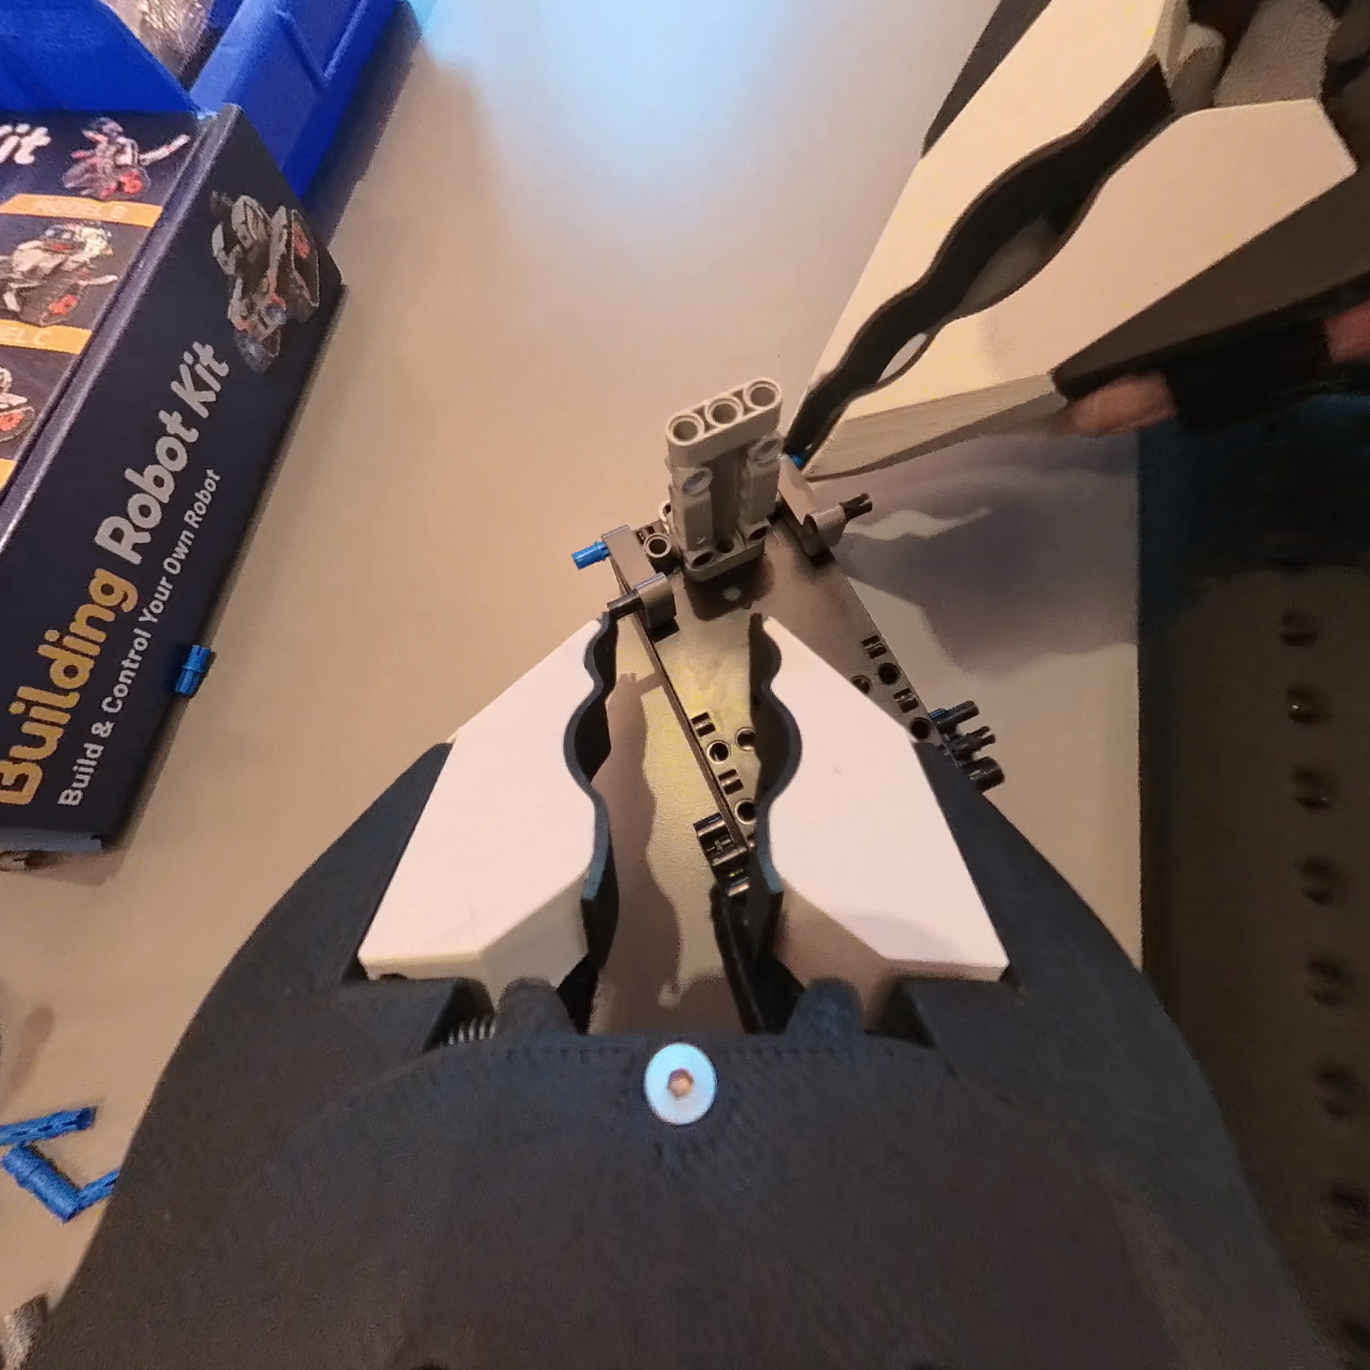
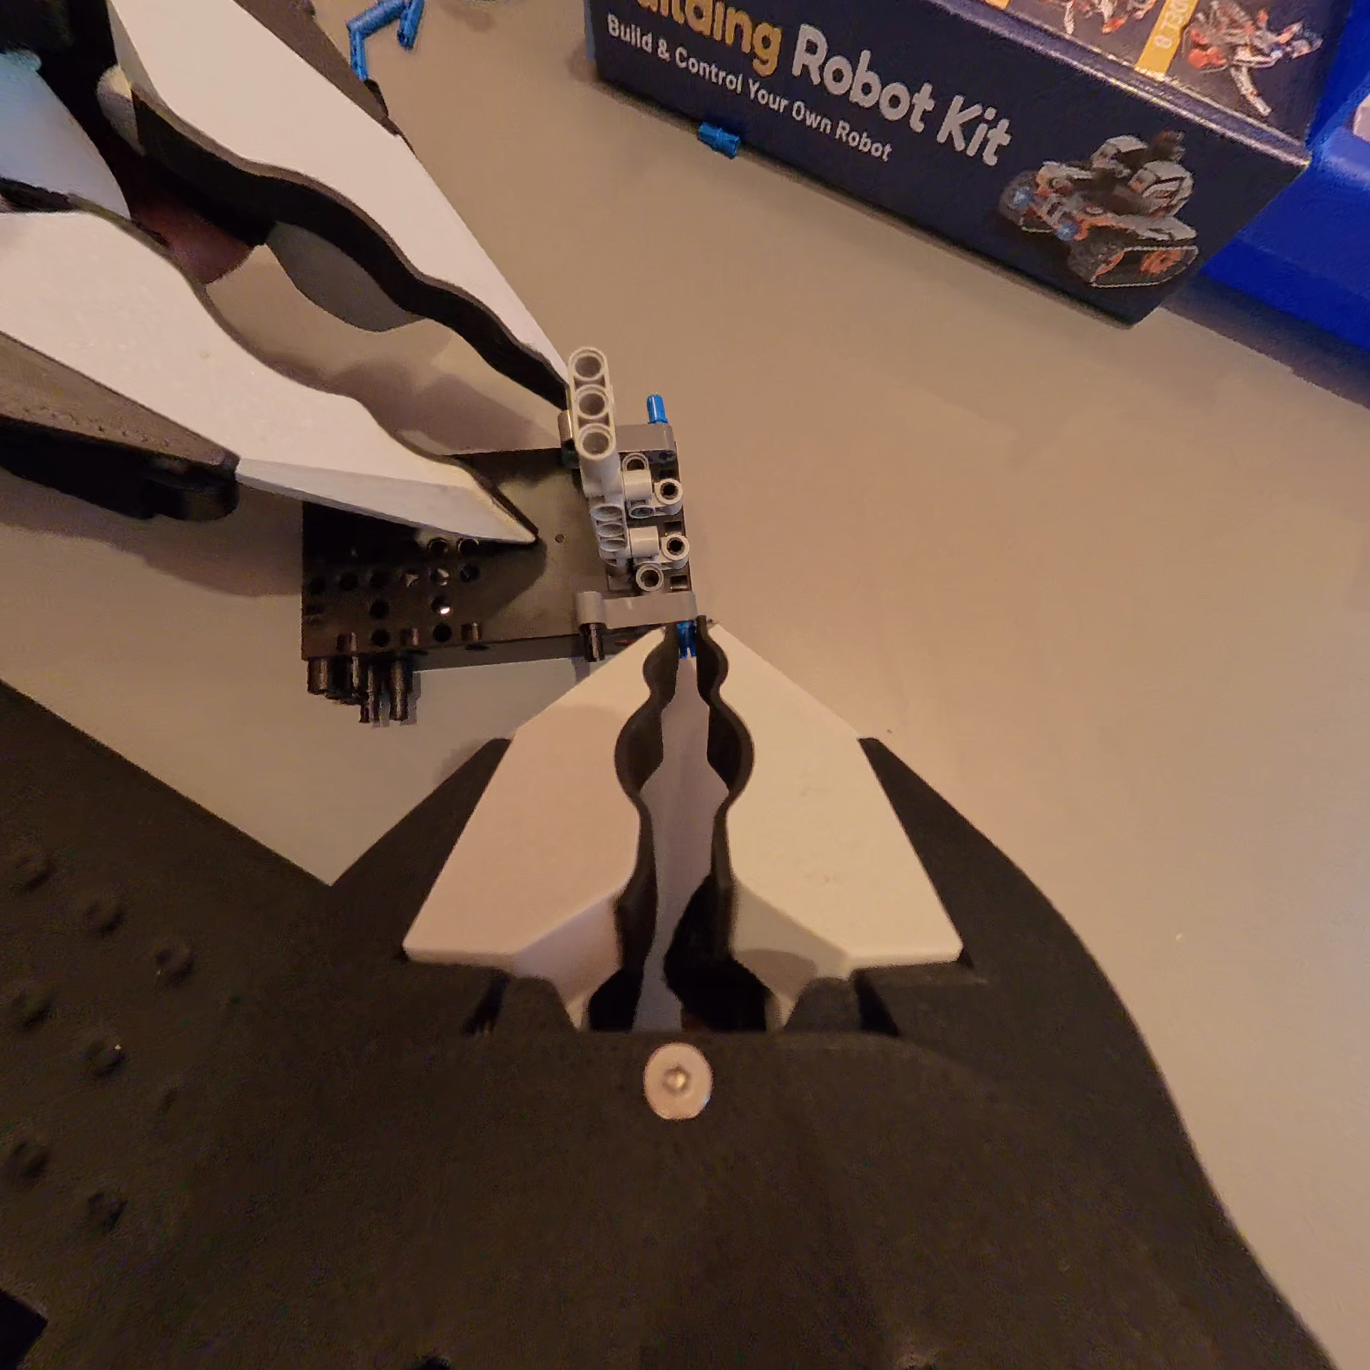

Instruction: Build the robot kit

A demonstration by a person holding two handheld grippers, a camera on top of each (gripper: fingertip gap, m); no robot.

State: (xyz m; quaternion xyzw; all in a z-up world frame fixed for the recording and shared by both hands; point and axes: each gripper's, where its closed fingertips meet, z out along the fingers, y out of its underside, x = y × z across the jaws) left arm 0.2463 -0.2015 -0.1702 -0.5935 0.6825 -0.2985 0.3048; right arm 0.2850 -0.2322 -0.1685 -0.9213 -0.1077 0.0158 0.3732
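Left wrist view: left tongs [image 1: 686, 630] narrowly parted, clamping black plate [image 1: 808, 608] carrying grey beam assembly [image 1: 723, 489]. Right tongs [image 2: 688, 637] almost closed, pinching blue pin [image 2: 686, 641] at plate's edge. Kit box [image 2: 964, 141] behind plate on desk [image 2: 964, 519].

Both grippers, left [image 1: 686, 630] and right [image 2: 686, 637], have black textured bodies, white wedge fingers with wavy black pads, and a silver screw [image 2: 677, 1080] behind the fingers.
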